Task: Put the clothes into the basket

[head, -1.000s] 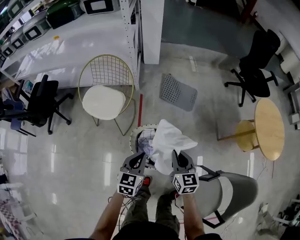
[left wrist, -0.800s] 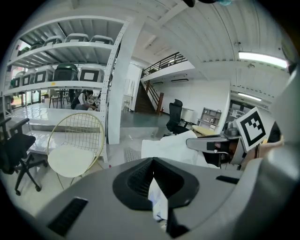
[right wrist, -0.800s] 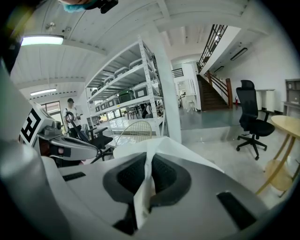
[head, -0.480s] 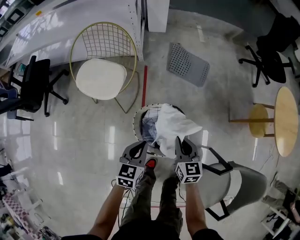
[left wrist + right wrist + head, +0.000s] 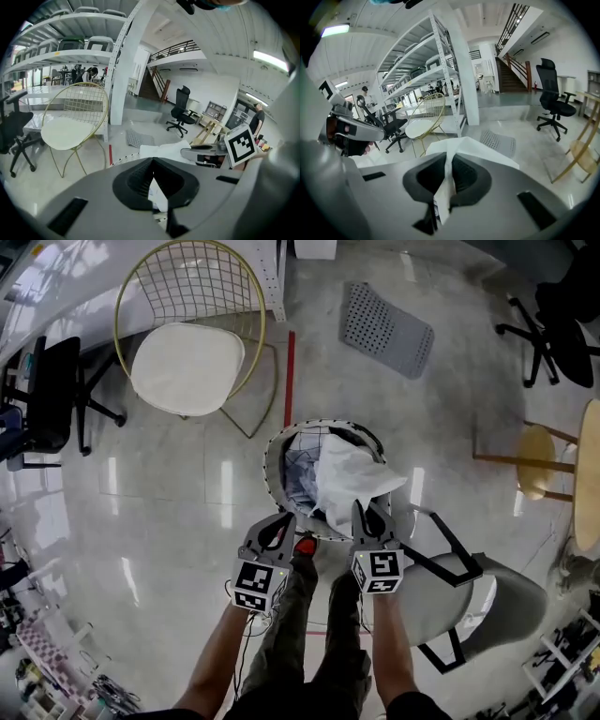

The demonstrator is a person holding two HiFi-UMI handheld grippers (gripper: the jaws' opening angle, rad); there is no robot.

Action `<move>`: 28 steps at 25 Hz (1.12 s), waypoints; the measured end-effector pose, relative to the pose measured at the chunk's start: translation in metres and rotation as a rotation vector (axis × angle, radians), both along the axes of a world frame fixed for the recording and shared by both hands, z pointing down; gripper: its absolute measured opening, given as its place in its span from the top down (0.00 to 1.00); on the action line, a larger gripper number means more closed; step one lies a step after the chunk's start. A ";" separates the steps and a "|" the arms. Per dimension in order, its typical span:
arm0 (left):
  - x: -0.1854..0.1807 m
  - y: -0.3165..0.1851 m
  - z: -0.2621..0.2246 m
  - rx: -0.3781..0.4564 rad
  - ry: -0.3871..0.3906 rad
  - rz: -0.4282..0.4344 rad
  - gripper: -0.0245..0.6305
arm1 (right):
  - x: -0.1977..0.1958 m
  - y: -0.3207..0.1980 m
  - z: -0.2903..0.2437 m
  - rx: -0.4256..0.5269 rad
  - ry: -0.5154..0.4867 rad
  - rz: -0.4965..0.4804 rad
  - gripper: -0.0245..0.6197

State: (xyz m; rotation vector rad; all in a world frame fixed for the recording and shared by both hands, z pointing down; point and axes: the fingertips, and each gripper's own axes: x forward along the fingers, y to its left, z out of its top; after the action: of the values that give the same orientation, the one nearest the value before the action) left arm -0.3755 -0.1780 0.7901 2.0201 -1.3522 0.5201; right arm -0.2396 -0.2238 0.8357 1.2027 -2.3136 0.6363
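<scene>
White garment (image 5: 352,479) half in the basket (image 5: 270,465), right gripper (image 5: 366,510) clamped on it.
Basket sits at 12 o'clock from the person's feet, with patterned clothes (image 5: 300,479) inside. The garment covers its 3 o'clock half and drapes over the rim toward 4. Right gripper is at the 5 o'clock rim, jaws pinched on a fold. Left gripper (image 5: 281,519) is at 7 o'clock, jaws together; can't tell if any cloth is caught.

Left claw (image 5: 285,518), right claw (image 5: 360,509) — both closed

Head camera looks steeply down over left gripper (image 5: 285,518), right gripper (image 5: 362,508) and basket (image 5: 271,465), gripper cameras sit close behind their jaws facing outward, all views share wire chair (image 5: 187,367), white garment (image 5: 352,474)
</scene>
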 end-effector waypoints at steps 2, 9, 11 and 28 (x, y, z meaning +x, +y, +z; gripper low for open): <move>-0.001 0.000 0.004 -0.007 0.002 -0.007 0.95 | -0.002 0.004 0.008 -0.008 0.008 -0.014 0.90; 0.000 -0.005 -0.001 -0.006 -0.005 -0.018 0.95 | -0.008 0.024 0.018 -0.100 -0.030 -0.045 0.62; 0.003 -0.009 -0.007 0.005 -0.007 -0.020 0.95 | -0.006 0.023 0.013 -0.089 -0.020 -0.049 0.61; 0.043 -0.005 -0.095 0.145 -0.017 0.001 0.95 | 0.019 0.013 -0.102 0.087 -0.062 -0.033 0.62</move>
State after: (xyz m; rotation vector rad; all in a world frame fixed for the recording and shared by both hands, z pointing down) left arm -0.3324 -0.1828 0.6955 2.1370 -1.4357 0.4516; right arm -0.2204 -0.2105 0.7337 1.1966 -2.4300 0.5745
